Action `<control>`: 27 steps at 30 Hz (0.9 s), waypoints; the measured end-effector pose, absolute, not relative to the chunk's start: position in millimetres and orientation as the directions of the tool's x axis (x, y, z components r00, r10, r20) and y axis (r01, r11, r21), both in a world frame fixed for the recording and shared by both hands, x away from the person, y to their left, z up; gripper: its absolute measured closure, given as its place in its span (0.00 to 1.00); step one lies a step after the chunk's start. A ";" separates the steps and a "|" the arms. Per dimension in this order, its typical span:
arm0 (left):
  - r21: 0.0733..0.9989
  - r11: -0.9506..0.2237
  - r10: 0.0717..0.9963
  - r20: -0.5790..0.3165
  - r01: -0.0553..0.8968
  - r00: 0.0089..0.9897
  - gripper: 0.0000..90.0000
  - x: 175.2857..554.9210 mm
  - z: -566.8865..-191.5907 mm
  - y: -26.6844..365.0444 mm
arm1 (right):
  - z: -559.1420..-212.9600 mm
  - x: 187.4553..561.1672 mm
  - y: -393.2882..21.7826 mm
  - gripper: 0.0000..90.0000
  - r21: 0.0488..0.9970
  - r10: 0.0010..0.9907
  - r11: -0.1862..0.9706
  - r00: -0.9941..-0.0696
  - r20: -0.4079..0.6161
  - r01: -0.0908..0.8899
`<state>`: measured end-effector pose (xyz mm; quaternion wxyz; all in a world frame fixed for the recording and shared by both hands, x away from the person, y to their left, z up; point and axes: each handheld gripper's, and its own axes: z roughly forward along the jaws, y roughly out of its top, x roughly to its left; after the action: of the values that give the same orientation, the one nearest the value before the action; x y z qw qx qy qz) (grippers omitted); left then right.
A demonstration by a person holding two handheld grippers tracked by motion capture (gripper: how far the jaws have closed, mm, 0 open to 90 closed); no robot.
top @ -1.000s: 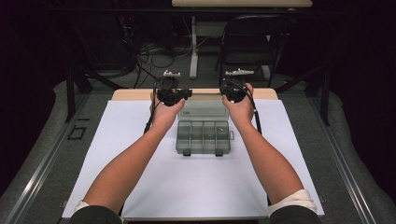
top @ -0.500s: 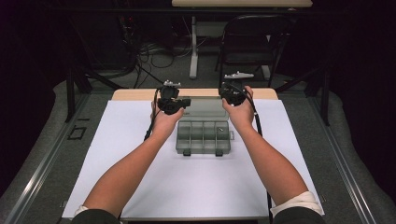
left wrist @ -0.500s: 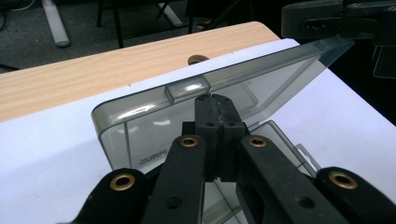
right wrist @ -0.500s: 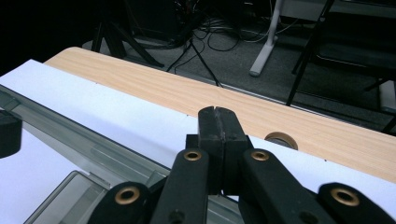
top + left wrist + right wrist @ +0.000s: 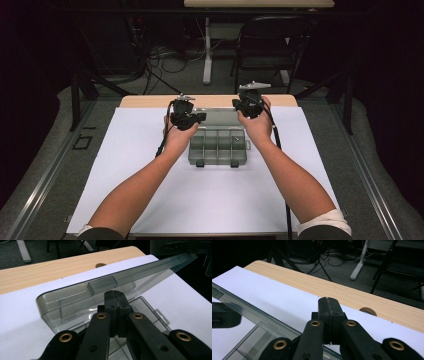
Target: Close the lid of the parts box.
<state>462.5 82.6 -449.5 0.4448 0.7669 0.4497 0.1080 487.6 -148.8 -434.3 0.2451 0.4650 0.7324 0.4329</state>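
Open compartment box on white sheet, wooden table edge, chair behind

One clear grey compartment box sits at the centre of the high view, with one hinged lid raised behind it. Its front row shows four compartments, and two latches hang on its front edge. One latch tab sits on the lid rim in the left gripper view. Two grippers, the left gripper and the right gripper, are held by two hands. One white sheet covers one wooden table. One folding chair stands at upper centre.
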 end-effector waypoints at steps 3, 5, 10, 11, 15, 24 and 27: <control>0.780 -0.216 0.782 -0.222 0.588 0.583 1.00 458.8 -453.1 79.4 | -436.1 483.9 -148.3 1.00 0.860 0.889 0.198 -0.456 0.044 0.470; 0.783 -0.227 0.779 -0.210 0.579 0.591 1.00 456.7 -454.9 77.4 | -437.4 481.9 -148.0 1.00 0.856 0.885 0.203 -0.462 0.048 0.476; 0.787 -0.224 0.773 -0.216 0.575 0.597 1.00 451.5 -459.2 72.9 | -442.2 476.1 -148.5 1.00 0.854 0.877 0.209 -0.477 0.052 0.477; 0.782 -0.228 0.770 -0.220 0.580 0.599 1.00 450.1 -460.8 72.1 | -442.5 475.6 -148.6 1.00 0.854 0.877 0.209 -0.478 0.052 0.477; 0.780 -0.239 0.766 -0.214 0.578 0.606 1.00 445.9 -466.0 68.5 | -444.8 470.2 -149.1 1.00 0.853 0.871 0.212 -0.488 0.056 0.477; 0.778 -0.243 0.754 -0.225 0.580 0.617 1.00 438.3 -475.2 65.5 | -450.7 460.3 -150.7 1.00 0.852 0.856 0.218 -0.513 0.067 0.476; 0.779 -0.238 0.753 -0.230 0.581 0.616 1.00 436.1 -479.0 65.6 | -453.2 456.0 -150.9 1.00 0.851 0.851 0.221 -0.520 0.070 0.476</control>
<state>436.1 65.6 -479.0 0.4456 0.7808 0.4272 0.0968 456.0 -150.9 -453.2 0.2124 0.4413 0.7518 0.4416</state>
